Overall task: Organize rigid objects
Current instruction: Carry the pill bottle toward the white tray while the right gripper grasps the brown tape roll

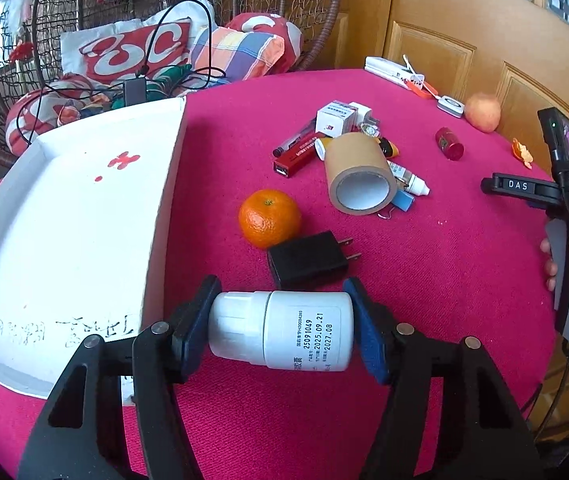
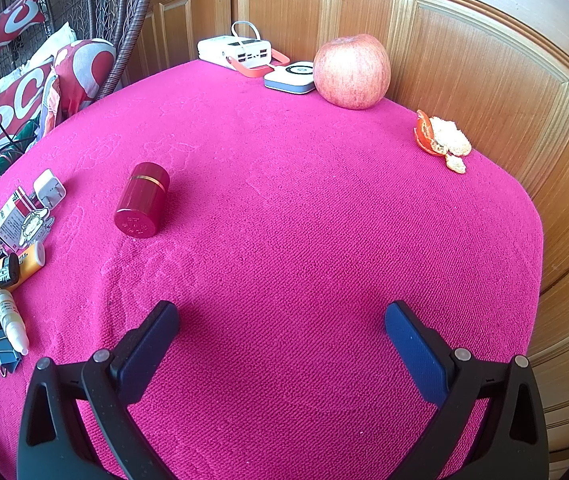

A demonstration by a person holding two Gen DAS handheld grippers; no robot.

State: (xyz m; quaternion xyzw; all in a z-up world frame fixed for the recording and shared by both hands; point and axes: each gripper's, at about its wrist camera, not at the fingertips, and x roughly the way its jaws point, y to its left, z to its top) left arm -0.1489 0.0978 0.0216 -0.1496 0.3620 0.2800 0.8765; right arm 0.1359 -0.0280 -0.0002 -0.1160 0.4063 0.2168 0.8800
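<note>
Pinching bottle (image 1: 284, 330) end-to-end w/ my left tongs (image 1: 284, 320), cap vs base, so it can't roll; it sits low over bench (image 1: 444, 280), just beside tray (image 1: 64, 220), its likely destination. Right tongs (image 2: 282, 344) spread, empty, parked clear.

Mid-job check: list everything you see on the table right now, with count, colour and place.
pill bottle: 1, white, lying sideways between the left gripper's pads
tray: 1, white, table's left
tangerine: 1, orange, beside the tray
charger: 1, black, beside the tangerine
tape roll: 1, tan, centre pile
canister: 1, dark red, lying alone
apple: 1, pinkish red, far edge
peel: 1 heap, orange, right edge
left gripper: closed on the bottle
right gripper: open, empty
</note>
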